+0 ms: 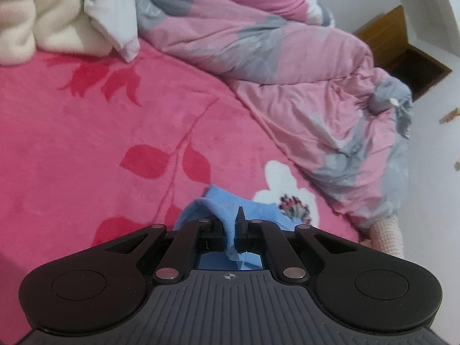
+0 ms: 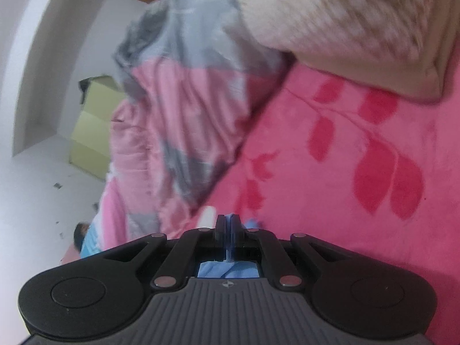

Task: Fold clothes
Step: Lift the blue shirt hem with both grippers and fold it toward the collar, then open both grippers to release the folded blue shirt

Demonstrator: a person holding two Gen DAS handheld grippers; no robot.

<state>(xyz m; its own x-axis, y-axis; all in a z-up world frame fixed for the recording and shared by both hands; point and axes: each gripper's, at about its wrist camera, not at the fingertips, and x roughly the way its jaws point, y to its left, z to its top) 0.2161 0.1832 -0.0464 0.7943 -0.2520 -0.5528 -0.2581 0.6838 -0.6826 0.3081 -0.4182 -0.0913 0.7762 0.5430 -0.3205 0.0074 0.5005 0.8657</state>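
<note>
The left claw is pinched tight on a fold of the light blue garment, which bunches between its fingers and spreads just ahead onto the pink floral blanket covering the bed. The right claw is likewise clamped narrow on a thin edge of the same blue cloth, more of it showing beneath the fingers. Beyond both lies a rumpled pink and grey quilt. Further off, a cream fleece is heaped on the blanket.
</note>
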